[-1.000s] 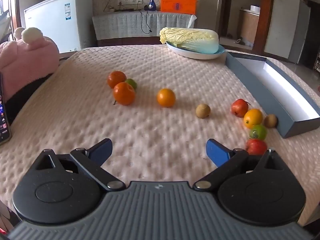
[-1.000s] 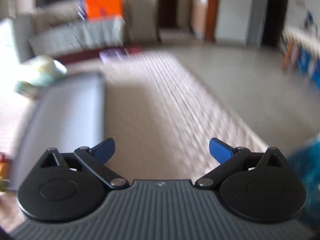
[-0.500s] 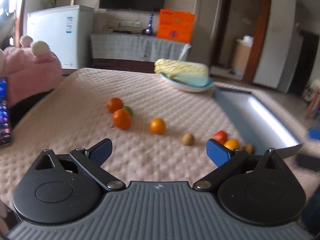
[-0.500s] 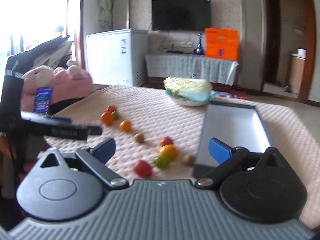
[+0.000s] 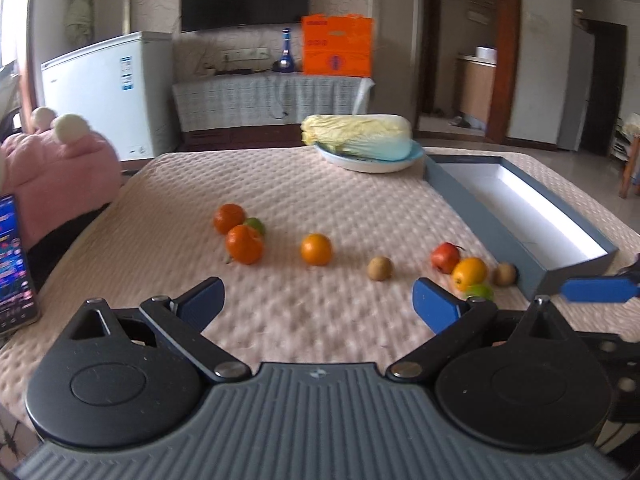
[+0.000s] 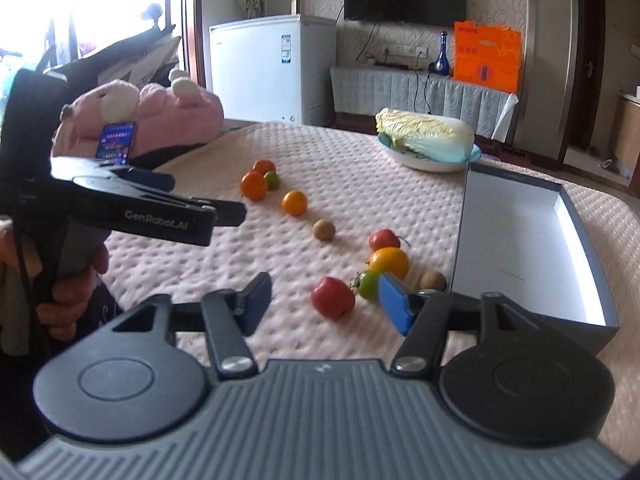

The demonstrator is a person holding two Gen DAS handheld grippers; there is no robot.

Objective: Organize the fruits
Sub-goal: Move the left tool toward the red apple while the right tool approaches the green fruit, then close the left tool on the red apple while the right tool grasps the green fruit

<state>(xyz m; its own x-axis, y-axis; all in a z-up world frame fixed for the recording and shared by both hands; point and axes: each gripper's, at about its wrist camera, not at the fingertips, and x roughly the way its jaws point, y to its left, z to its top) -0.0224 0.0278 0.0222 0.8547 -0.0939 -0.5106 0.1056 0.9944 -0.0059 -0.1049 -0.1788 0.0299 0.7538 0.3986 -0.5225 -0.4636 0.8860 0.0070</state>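
Closing jaws: the right gripper [image 6: 324,307] hangs over the near part of the desk [image 6: 360,168]; its blue pads are coming together, about half apart, with no fruit pressed between them.
Red fruit: the nearest red fruit [image 6: 333,297] lies on the desk in the gap seen between the right pads, apart from both.
Left gripper: the left gripper [image 5: 316,300] stands wide open over the near left of the desk and holds nothing.
Near right cluster: a green fruit [image 6: 369,285], an orange one [image 6: 389,263], another red one [image 6: 384,239] and a brown kiwi [image 6: 432,281] lie close together, just left of the grey box [image 6: 520,240].
Middle: one more kiwi [image 6: 324,229] and a single orange [image 6: 295,202] lie apart from each other on the pink cover.
Far left group: two oranges [image 5: 244,244] and a small green fruit [image 5: 256,224] are touching or nearly so.
Box: it is open, white inside, with no fruit in it.
Far side: a cabbage [image 5: 358,136] lies on a plate [image 5: 368,164].
Left edge: a hand [image 6: 68,280] holds the left gripper's handle; a pink plush [image 6: 160,116] and a phone [image 5: 14,264] are there.
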